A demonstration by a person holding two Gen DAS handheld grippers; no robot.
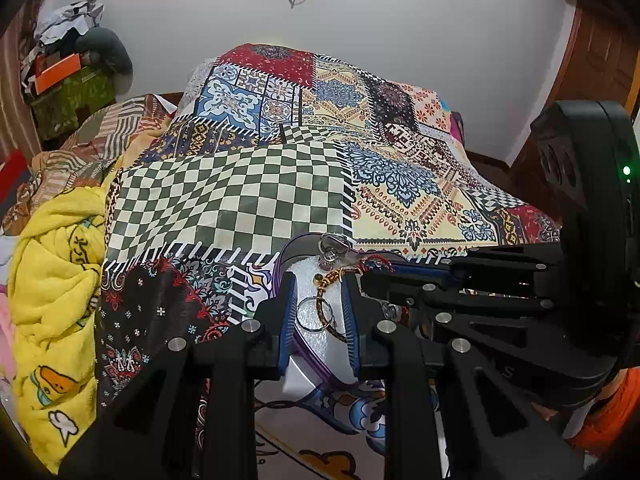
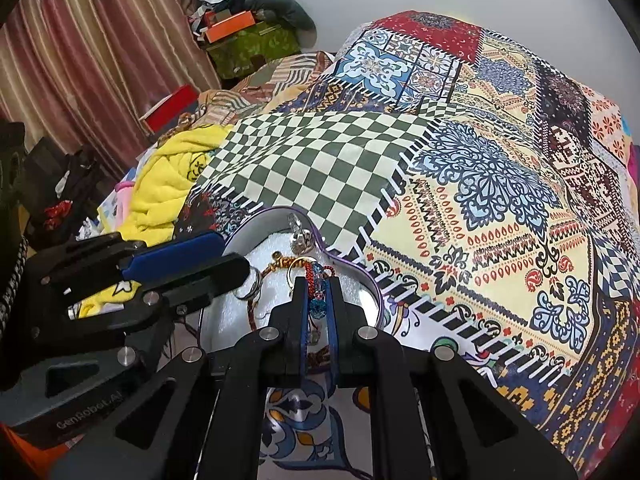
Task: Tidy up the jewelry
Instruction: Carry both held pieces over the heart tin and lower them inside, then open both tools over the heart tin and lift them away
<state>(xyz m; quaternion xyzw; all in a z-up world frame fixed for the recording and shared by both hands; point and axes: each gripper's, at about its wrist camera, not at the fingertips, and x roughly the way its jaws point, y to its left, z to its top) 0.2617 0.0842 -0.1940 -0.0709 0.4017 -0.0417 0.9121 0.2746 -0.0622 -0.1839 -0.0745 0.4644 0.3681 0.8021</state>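
Purple-rimmed and heart-shaped, the tin [image 2: 374, 292] is being supported on the patchwork bedspread [image 2: 500, 208] near the front edge of the bed, with white foam lining [image 1: 308, 280] exposed inside.

The right hand-held gripper [image 2: 318, 284] is being kept over the tin's middle, its jaws nearly closed on a red cord bracelet with blue beads [image 2: 318, 280]; the beads are being pinched between the blue pads [image 2: 332, 316].

The left hand-held gripper [image 1: 318, 300] is being positioned over the tin's near side with its jaws parted a little. Whether its pads are pressing anything cannot be told. A brown braided cord [image 1: 326, 280] and a metal ring [image 1: 315, 316] are being seen between its fingers, lying on the foam.

A silver trinket [image 2: 300, 236] is being left against the tin's far wall.

Open room is being offered beyond the far rim by the checkered patch [image 2: 320, 160]. To the left, a yellow blanket [image 1: 56, 292] is being crowded close to the tin. The two grippers are being held just beside each other above the tin.
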